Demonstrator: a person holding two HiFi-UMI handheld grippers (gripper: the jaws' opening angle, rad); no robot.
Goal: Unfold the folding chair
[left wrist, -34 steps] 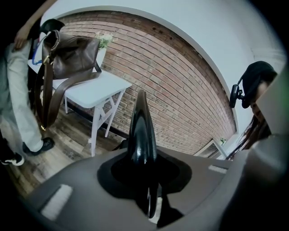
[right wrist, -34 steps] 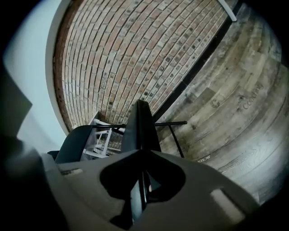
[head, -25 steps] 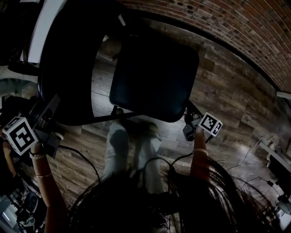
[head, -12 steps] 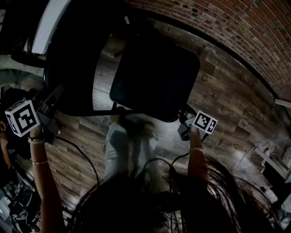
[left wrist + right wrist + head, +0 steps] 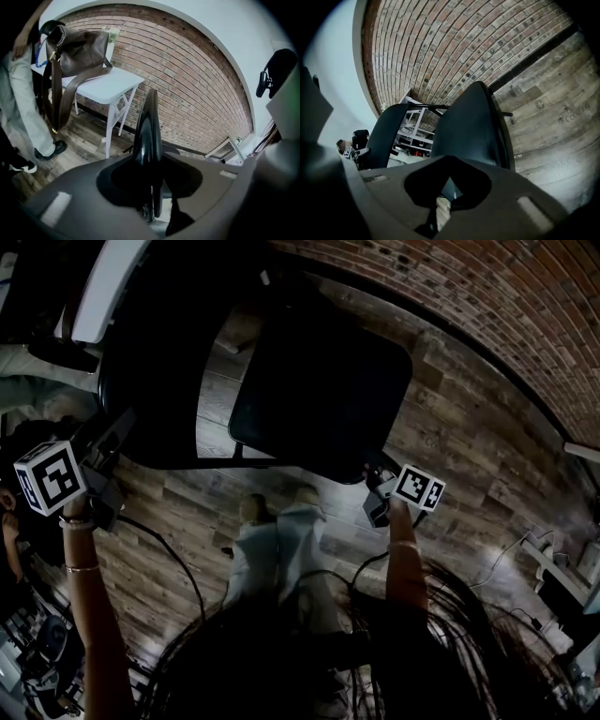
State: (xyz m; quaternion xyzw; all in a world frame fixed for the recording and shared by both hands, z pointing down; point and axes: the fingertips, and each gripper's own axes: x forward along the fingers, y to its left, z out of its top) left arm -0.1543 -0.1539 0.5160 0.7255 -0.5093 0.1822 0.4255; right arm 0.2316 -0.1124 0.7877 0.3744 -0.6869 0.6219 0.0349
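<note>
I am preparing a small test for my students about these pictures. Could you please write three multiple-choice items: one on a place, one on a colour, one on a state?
1. Where does the brown bag lie?
A) on the white table
B) on the floor
C) on a shelf

2. Which colour has the chair's seat?
A) white
B) black
C) red

3. How does the seat stand to the backrest?
A) folded flat against it
B) taken off
C) swung apart from it

Key: 1 A, the bag's body rests on the tabletop; 2 B, it looks black in every view; 3 C, a wide gap opens between the two.
</note>
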